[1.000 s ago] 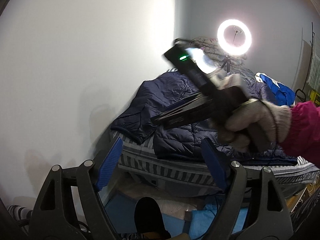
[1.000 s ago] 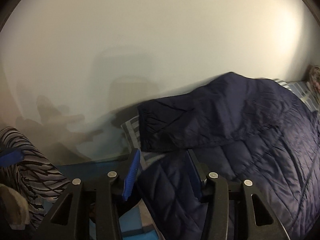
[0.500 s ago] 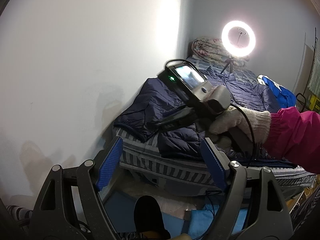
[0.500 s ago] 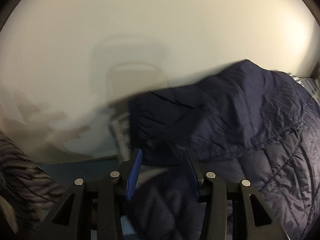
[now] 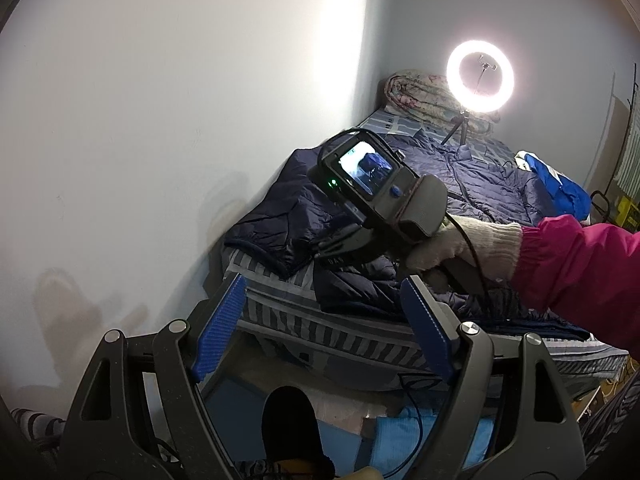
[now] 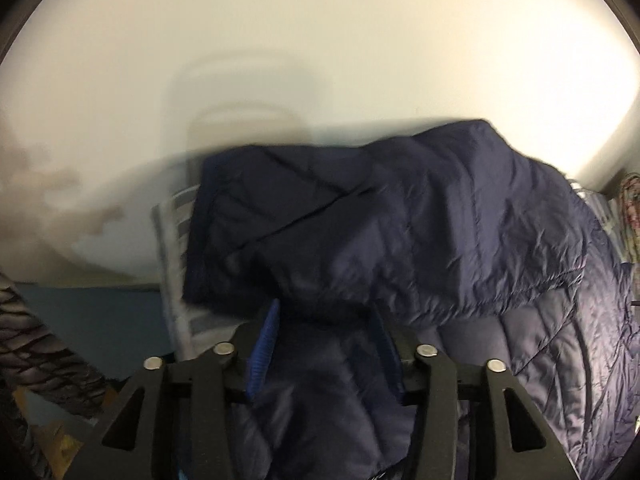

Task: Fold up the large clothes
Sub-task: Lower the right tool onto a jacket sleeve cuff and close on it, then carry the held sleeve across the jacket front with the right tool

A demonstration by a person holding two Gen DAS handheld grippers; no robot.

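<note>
We found the navy quilted jacket (image 6: 420, 220) spread on the striped bed (image 5: 320, 336), its folded sleeve at the bed's wall side. Our right hand-held gripper (image 6: 324, 340) sat low over the hem at the bed's foot, jaws opening with fabric between them. Our left hand-held gripper (image 5: 320, 328) hung wide open and empty off the bed's foot.

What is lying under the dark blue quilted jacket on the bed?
Under the dark blue quilted jacket a striped bed sheet shows at the near edge and corner. How it looks beneath the jacket's middle is covered.
</note>
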